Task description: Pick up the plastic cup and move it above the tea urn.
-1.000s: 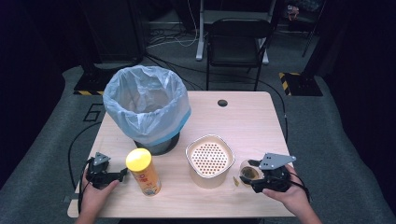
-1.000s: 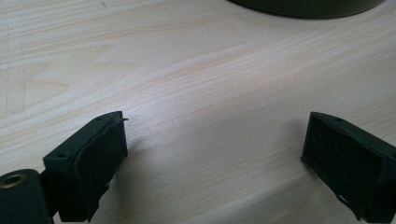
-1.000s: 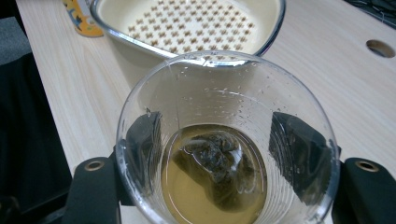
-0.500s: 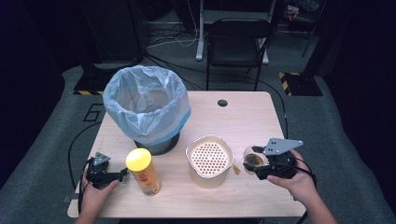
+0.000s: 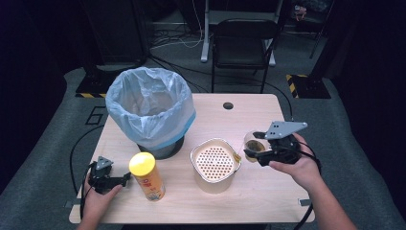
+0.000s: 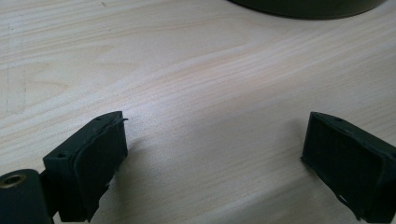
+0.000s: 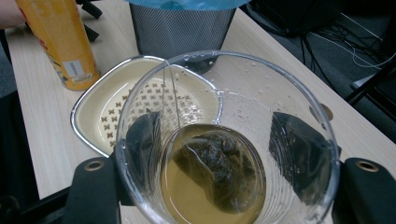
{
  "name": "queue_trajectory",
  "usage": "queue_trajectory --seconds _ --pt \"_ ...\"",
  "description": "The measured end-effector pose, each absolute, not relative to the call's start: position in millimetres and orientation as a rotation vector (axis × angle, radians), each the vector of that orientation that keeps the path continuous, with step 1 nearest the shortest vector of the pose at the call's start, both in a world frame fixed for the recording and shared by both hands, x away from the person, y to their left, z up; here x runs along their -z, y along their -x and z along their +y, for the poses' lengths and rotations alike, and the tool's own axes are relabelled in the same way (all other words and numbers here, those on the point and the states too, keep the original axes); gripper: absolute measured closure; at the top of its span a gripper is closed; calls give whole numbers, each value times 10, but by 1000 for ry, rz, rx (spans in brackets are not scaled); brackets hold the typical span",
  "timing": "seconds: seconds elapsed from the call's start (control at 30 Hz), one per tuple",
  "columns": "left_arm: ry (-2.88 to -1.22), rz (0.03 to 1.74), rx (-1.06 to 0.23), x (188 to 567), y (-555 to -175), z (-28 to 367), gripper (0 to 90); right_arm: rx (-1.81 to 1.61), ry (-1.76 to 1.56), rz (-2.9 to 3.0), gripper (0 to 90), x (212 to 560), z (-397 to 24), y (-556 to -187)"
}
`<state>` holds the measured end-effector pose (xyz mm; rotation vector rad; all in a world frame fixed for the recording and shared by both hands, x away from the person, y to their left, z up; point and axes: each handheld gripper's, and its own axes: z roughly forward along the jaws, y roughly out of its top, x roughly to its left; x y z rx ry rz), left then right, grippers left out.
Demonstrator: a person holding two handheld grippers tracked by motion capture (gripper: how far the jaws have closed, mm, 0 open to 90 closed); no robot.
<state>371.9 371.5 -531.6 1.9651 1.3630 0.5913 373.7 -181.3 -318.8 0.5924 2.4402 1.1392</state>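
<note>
While clamped, glass (image 7: pixel 224 154) between fingers (image 7: pixel 95 196).

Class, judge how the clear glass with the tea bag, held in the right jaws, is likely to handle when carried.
The clear glass is probably slippery: droplets wet its wall. The amber tea could spill if tilted. The glass is likely fragile if dropped on the wooden table.

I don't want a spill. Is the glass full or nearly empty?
Nearly empty: the glass has only a little tea and a teabag at the bottom, seen in the right gripper view.
</note>
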Motion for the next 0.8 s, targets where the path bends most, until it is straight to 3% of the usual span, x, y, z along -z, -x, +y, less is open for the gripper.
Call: queue_trajectory --seconds 0.8 --pt "-1964 1364 -591 5316 -3720 3715 63 -1073 -521 2490 340 3307 -1369 -4075"
